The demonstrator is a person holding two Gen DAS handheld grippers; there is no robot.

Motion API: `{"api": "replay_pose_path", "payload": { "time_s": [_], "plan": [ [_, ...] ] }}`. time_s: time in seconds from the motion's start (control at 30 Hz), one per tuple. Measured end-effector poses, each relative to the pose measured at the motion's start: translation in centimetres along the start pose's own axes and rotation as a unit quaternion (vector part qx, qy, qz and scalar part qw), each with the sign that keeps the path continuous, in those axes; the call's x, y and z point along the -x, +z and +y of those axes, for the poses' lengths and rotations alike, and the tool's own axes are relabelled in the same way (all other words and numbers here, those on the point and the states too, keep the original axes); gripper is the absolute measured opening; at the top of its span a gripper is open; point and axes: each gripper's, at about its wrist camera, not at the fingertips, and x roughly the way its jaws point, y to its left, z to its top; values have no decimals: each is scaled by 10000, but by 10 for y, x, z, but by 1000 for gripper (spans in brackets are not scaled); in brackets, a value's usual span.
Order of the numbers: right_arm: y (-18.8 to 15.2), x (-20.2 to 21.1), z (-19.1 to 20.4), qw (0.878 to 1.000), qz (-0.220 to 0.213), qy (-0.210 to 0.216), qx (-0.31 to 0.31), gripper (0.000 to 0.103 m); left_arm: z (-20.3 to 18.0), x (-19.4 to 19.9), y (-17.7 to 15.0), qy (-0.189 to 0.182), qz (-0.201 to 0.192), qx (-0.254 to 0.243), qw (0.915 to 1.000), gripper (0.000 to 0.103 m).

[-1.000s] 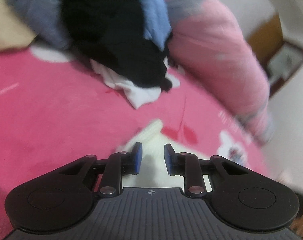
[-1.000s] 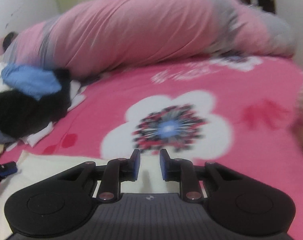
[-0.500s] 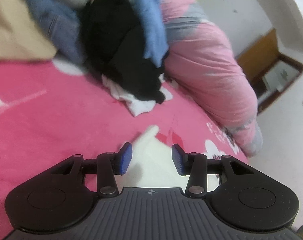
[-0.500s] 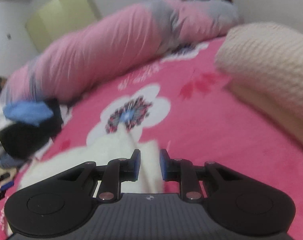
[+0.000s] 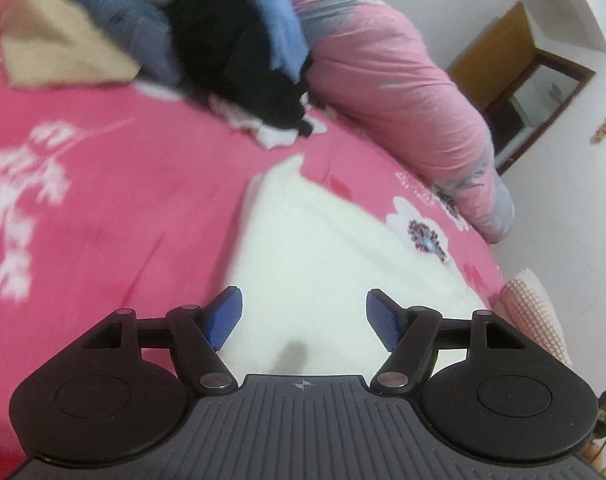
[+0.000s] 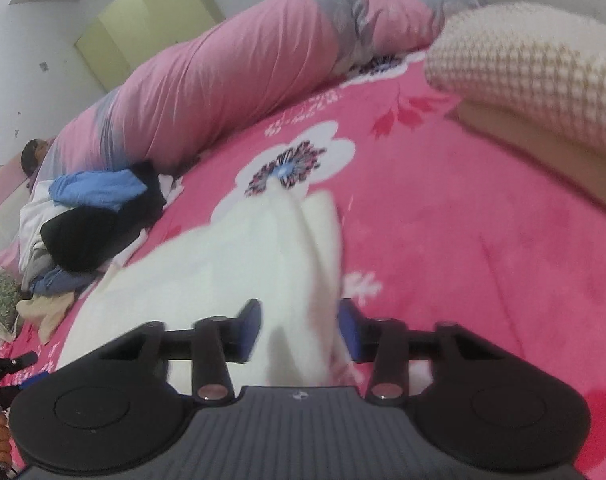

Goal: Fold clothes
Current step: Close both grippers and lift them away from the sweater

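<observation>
A: Opening over the soft cream-white garment (image 5: pixel 323 248), the left tool (image 5: pixel 303 320) has nothing pinched between its blue pads. The cloth lies flat on the pink flowered bed cover (image 5: pixel 103 200).

B: The right tool (image 6: pixel 299 330) is parting too, with a raised fold between its jaws; whether it touches the pads is blurred.

A: That fold could snag and drag the layers askew.

B: Farther off, the heap of dark and blue clothes (image 5: pixel 231 40) waits beside the long pink bolster (image 6: pixel 223 80).
</observation>
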Motion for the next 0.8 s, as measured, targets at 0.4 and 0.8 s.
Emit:
{"api": "replay_pose_path", "payload": {
  "time_s": [0.4, 0.8],
  "plan": [
    [-28, 14, -17, 9987, -218, 289, -354, 9, 13, 6, -11, 564, -28, -222, 9982, 6],
    [-33, 67, 45, 9866, -1324, -568, 761, 17, -47, 50, -22, 756, -1042, -1636, 9781, 26]
  ]
}}
